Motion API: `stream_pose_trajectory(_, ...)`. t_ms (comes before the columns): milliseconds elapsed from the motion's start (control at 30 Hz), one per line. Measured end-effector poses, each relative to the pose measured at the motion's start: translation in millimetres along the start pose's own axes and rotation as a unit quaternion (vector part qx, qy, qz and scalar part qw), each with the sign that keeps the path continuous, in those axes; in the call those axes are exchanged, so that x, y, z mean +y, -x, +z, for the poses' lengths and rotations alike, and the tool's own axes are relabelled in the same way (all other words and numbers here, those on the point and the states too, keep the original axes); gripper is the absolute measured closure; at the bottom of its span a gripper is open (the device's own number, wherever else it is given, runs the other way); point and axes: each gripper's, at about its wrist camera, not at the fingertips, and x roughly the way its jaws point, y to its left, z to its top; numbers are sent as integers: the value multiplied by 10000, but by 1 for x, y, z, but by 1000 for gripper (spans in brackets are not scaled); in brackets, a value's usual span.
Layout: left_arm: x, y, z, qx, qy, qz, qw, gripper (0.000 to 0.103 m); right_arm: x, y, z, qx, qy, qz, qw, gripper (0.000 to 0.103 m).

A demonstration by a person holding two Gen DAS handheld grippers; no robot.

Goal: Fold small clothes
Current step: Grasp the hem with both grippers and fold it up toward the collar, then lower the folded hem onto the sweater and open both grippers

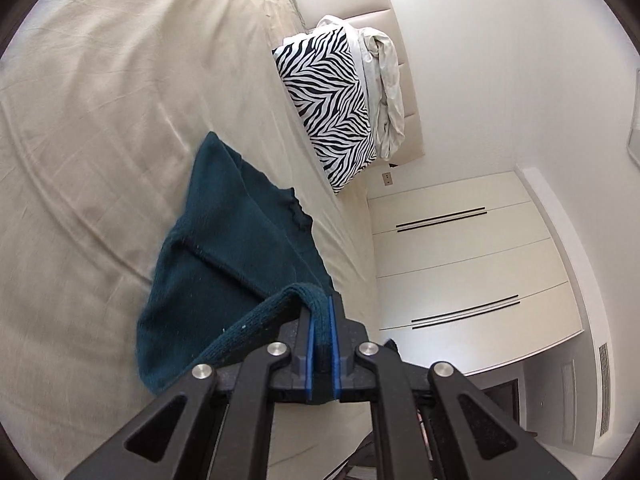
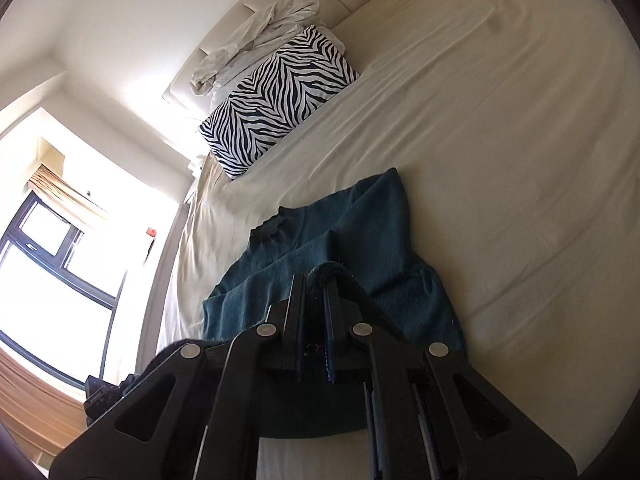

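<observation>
Left tool (image 1: 320, 320) pressed together on a ribbed hem fold of the teal sweater (image 1: 224, 248); right tool (image 2: 316, 292) likewise pinching a thick edge of it. Knit, dark teal, rumpled, lifted at the near edge and trailing onto the cream bed (image 1: 100, 120) short of the zebra pillow (image 1: 326, 104). Wardrobe (image 1: 460, 260) only in the left view, window (image 2: 52, 256) only in the right.
</observation>
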Motion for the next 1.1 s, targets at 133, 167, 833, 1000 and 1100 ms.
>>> stream_pose_trajectory(133,1,-31,33,-68,-9,145,9999,96,-2,-43,27,-11,3,-170,9999,96)
stream_pose_trajectory(167,3,-39,41,-72,-1,199,9998,96,-3,-53,32,-2,16,-220,9998,96)
stream_pose_trajectory(833,64,-108,109,-354,299,1122,9926,30,-51,-195,66,50,-123,-1035,9945,59)
stream_pose_trajectory(1000,48,-87,90,-390,-168,1223,9916,30,-55,-160,60,-154,-125,-990,9949,52)
stream_pose_trajectory(1100,42,-82,65,-238,-534,1464,9875,30,-50,-148,48,-3,190,-1115,9936,52)
